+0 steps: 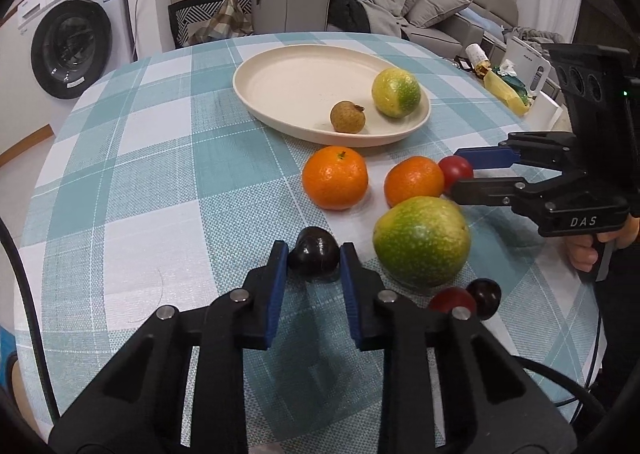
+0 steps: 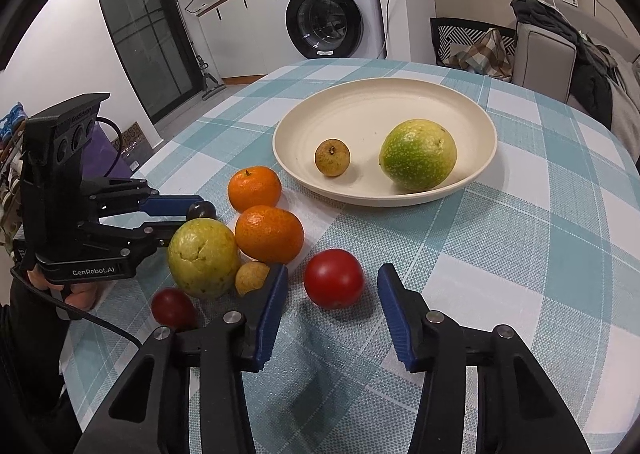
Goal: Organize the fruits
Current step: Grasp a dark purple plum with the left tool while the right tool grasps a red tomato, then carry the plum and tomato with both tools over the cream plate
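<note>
Your left gripper (image 1: 313, 256) is clenched on the dark plum (image 1: 313, 256), blue pads touching both its sides while it sits on the cloth (image 1: 160, 182). It is small, light, smooth and glossy, so it may squirt out if you squeeze off-centre; keep the pads across its widest part and press gently, since the skin probably bruises.

Your right gripper (image 2: 332, 286) is released, its pads standing clear either side of the red tomato (image 2: 333, 278), which lies on the cloth between them. It is round, thin-skinned and soft, and it will roll if nudged; take it across the middle, not near the top.

The plate (image 2: 460, 102) lies beyond both grippers, holding a green fruit (image 2: 418, 160) and a small brown fruit (image 2: 332, 157); its left and far parts are bare, so set things down there. The rim is low, so a small lift should clear it.

Mind the crowd on the way: two oranges (image 1: 335, 177) (image 1: 414, 180) lie between your plum and the plate, and a large green-yellow fruit (image 1: 421, 240) sits just right of the left gripper. In the right wrist view a small yellowish fruit (image 2: 251, 277) seems to touch the right gripper's left finger, though the angle makes that hard to judge. The table edge lies near behind the loose fruit, so anything knocked toward you could roll off.
</note>
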The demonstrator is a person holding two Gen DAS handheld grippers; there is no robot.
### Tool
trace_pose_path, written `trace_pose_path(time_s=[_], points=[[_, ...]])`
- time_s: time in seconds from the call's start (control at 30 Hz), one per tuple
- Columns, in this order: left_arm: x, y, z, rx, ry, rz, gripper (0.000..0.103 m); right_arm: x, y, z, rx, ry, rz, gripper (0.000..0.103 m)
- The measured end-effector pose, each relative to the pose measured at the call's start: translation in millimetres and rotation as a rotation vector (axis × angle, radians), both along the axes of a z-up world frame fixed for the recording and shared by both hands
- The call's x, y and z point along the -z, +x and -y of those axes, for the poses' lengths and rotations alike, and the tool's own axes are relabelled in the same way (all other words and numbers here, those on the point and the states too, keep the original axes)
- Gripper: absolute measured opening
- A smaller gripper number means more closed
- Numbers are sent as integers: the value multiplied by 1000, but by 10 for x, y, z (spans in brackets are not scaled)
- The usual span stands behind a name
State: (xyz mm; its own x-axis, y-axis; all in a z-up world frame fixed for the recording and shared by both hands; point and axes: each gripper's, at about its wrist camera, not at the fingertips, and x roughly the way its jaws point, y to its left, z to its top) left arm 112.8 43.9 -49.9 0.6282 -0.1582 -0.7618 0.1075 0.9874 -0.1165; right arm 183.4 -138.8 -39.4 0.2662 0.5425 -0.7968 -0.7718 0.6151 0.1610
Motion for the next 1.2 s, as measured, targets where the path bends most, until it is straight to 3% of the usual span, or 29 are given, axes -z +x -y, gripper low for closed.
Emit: trace_pose_path(time_s=[0.6,1.2], points=[[-68,-35,-84,-18,-42,37,23,8,-22,-7,-14,-9,4,32],[-342,-42,-99,-74,-68,144,23,-119,24,77,29,58,33,32]])
